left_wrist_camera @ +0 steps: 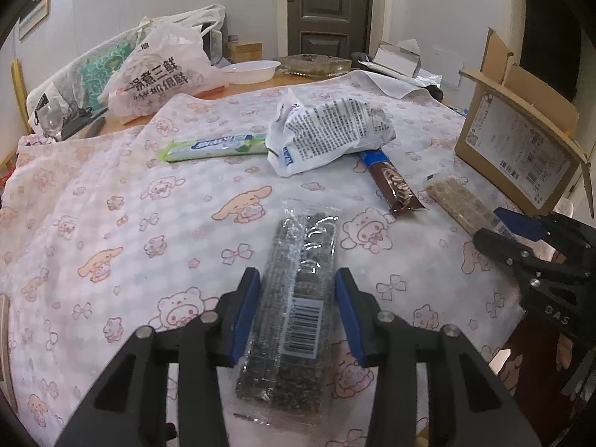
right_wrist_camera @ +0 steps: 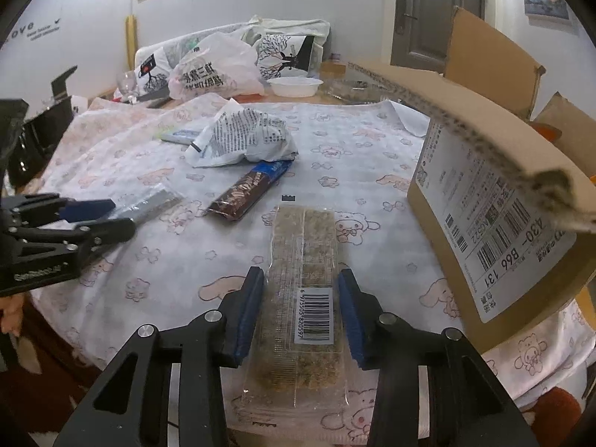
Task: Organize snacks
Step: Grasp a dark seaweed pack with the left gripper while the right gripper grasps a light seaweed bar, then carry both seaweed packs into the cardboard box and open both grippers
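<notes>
Surface (left_wrist_camera: 93, 201) covered with a white cloth (left_wrist_camera: 186, 231) printed with pink cartoon animals. On the cloth: dark seaweed-type snack pack (left_wrist_camera: 298, 260) nearest, brown chocolate bar (left_wrist_camera: 395, 186), pale grain bar (right_wrist_camera: 303, 260), crumpled white printed bag (left_wrist_camera: 327, 134), green-and-white stick pack (left_wrist_camera: 212, 147), open cardboard box (left_wrist_camera: 517, 149) at the right edge. Bare wood at the far end carries a white bowl (left_wrist_camera: 251, 70) and a plastic shopping bag (left_wrist_camera: 156, 70).

Cardboard box (right_wrist_camera: 495, 201) crowding right side
</notes>
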{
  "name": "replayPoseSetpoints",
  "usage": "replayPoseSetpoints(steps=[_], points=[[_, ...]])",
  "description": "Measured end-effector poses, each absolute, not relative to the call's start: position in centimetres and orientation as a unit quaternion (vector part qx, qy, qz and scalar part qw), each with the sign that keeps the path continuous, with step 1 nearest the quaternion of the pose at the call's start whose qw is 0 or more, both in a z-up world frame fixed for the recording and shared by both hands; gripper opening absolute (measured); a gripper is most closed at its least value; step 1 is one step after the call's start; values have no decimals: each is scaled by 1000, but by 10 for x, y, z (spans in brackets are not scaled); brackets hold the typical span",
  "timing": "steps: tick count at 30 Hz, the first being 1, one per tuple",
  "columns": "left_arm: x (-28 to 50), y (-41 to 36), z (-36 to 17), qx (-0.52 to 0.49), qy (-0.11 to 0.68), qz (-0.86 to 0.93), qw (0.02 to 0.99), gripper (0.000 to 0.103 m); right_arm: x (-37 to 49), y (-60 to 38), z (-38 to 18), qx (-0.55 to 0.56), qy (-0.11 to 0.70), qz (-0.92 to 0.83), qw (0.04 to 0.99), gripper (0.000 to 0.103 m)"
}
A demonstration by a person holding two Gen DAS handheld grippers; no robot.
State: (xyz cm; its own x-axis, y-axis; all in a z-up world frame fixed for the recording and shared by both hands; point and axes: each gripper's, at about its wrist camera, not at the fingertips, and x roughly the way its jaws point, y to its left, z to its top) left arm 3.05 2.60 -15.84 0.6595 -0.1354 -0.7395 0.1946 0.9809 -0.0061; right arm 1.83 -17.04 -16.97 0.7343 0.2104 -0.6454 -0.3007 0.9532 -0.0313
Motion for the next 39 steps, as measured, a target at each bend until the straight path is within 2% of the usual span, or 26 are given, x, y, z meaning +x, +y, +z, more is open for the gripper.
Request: replayPoseSetpoints(steps=[10, 21, 30, 39], points=[[22, 40, -125, -15, 378, -92, 921, 38, -6, -151, -129, -72, 302, 207, 928, 36], [2, 21, -17, -12, 285, -125, 950, 38, -8, -161, -34, -59, 222, 261, 938, 36], [19, -84, 45, 9, 245, -222, 944, 38, -2, -262, 2, -27, 201, 186, 962, 36], [68, -202, 38, 19, 296, -304, 905, 38, 41, -348, -31, -11, 282, 136, 950, 36]])
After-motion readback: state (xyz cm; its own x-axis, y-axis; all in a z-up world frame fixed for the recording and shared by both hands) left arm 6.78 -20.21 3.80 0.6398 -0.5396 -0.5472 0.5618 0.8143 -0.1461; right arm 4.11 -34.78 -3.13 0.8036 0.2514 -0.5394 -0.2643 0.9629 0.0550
